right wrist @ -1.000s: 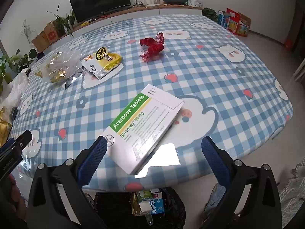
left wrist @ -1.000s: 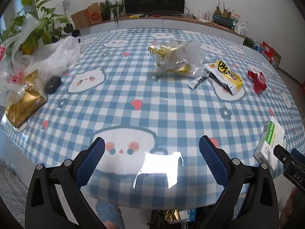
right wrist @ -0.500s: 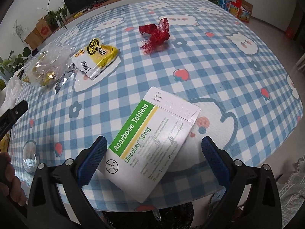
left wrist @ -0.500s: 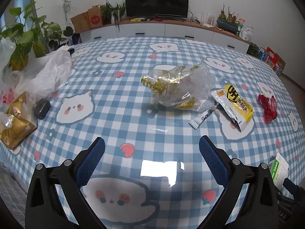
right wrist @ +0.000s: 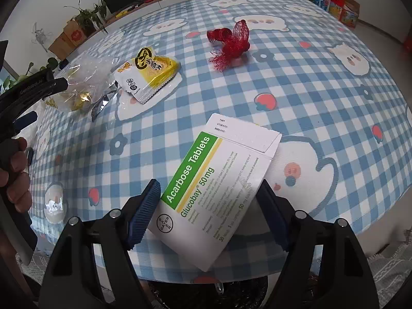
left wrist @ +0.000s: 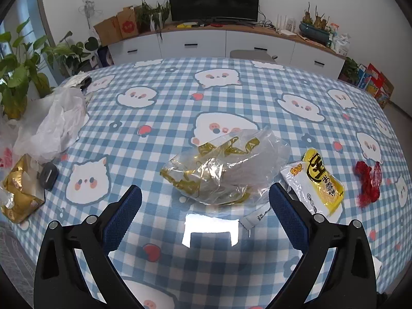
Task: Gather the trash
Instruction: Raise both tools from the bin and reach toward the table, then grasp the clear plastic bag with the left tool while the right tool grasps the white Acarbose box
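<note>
on the counter: a round top under a blue and white checked cloth (left wrist: 164, 82) printed with cartoon faces, hearts and flowers.
right gripper (right wrist: 207, 207): angled down at the near edge of the counter, its two blue-padded fingers on either side of the near end of a tablet box; the jaws are closing, and the pads look to be at the box's long edges, though firm contact cannot be confirmed.
tablet box (right wrist: 221, 180): white and green carton lying flat and askew, printed "acarbose tablets", its near corner poking past the counter edge.
left gripper (left wrist: 205, 208): jaws wide apart, nothing between them, hanging above the counter just short of a clear plastic bag.
clear plastic bag (left wrist: 226, 170): crumpled, with gold foil wrappers inside, near the middle of the counter.
small silver sachet (left wrist: 255, 217): flat on the cloth, just beside the bag's near right edge.
yellow snack packet (left wrist: 315, 182): white and yellow, lying to the right of the bag.
red mesh netting (right wrist: 229, 43): bunched scrap, well apart from the box, further right of the packet.
left edge of the counter: a white plastic bag (left wrist: 51, 126), a gold foil pouch (left wrist: 19, 195) and a small dark object (left wrist: 48, 175).
person's hand (right wrist: 15, 172): fingers wrapped round the left gripper's handle, seen at the left border of the right wrist view.
</note>
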The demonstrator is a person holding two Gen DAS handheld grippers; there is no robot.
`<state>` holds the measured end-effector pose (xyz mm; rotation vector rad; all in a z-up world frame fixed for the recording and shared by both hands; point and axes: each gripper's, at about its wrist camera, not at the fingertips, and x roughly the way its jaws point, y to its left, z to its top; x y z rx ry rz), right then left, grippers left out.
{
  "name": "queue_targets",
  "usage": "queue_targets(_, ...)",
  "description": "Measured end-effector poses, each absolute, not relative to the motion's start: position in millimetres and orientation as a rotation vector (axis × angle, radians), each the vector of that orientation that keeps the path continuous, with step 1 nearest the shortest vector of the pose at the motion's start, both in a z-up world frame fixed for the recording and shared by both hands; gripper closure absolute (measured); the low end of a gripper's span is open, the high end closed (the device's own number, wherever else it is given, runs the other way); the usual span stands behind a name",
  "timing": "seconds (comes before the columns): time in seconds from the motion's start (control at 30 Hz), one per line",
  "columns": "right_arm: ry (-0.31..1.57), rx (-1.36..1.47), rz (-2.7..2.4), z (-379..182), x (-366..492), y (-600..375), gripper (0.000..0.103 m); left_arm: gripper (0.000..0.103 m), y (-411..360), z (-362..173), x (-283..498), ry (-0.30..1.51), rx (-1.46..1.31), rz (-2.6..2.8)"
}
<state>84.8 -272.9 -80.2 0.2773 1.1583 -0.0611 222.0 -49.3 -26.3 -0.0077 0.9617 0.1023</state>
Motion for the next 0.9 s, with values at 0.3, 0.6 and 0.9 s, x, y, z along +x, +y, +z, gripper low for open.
queue_targets(0.3,1.145,0.242,-0.057,-79,86,-271,0.034,0.006,-60,-30,250,0.991,-0.013,0.132)
queue_targets(0.6,1.155,0.244,-0.050,-82,88,-272,0.033,0.006,-66,-30,275,1.023,-0.044,0.151)
queue_targets(0.9,1.157,0.237,-0.046,-82,88,-271,0.033,0.006,-74,-8,272,0.995,-0.033,0.140)
